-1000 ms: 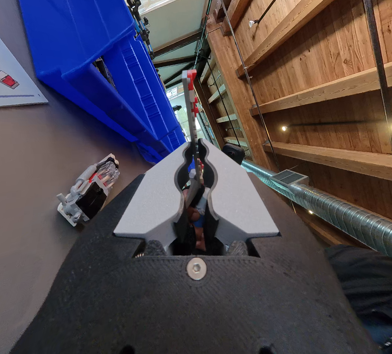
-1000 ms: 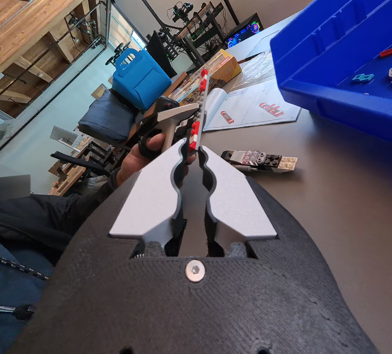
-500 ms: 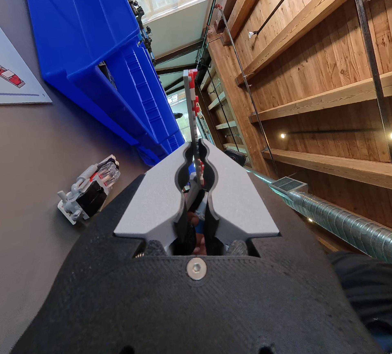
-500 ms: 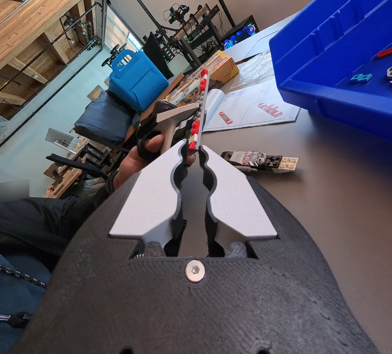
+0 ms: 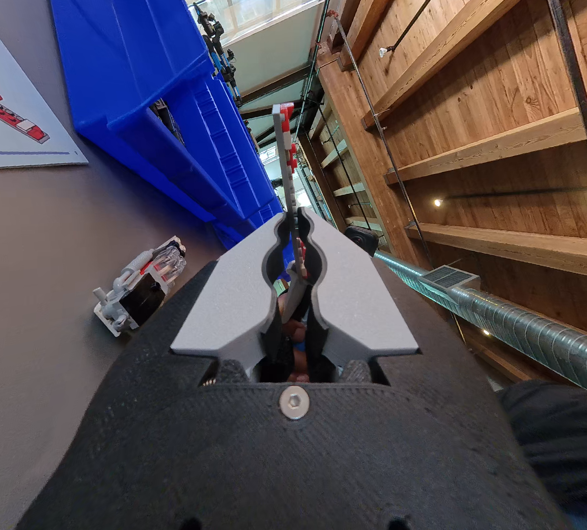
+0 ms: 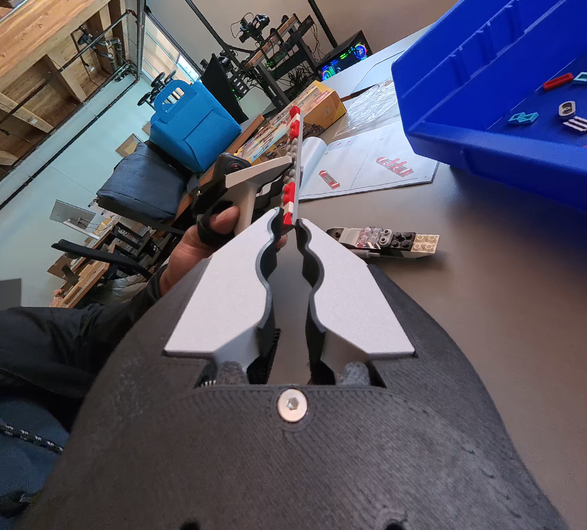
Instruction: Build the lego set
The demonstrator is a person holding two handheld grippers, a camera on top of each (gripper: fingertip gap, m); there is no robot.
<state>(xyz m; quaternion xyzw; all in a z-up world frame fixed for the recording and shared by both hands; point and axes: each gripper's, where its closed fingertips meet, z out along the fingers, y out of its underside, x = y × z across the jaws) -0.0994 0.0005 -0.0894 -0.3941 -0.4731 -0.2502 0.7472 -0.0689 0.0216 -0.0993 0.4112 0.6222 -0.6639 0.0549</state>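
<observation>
A long grey lego plate (image 5: pixel 283 146) with red and white bricks along one side is held in the air, on edge. My left gripper (image 5: pixel 293 213) is shut on its middle, and the plate sticks out past the fingertips. In the right wrist view the left gripper (image 6: pixel 287 170) grips the plate (image 6: pixel 298 146) from the left, held by a hand. My right gripper (image 6: pixel 288 217) is closed on the plate's near end, at a red piece. A small black, grey and clear lego build (image 6: pixel 384 240) lies on the table; it also shows in the left wrist view (image 5: pixel 139 289).
A blue bin (image 6: pixel 492 140) with several loose pieces stands at the right; blue bins (image 5: pixel 127 54) also line the left wrist view. An open instruction booklet (image 6: pixel 365 162) and a yellow box (image 6: pixel 317 105) lie beyond. A blue bag (image 6: pixel 193 124) sits off the table. One gripper's finger ends stand about 4 cm off the other's.
Both grippers keep hold of the plate. The pair has shifted and tilted slightly, so more of the bin's inside shows in the right wrist view.
</observation>
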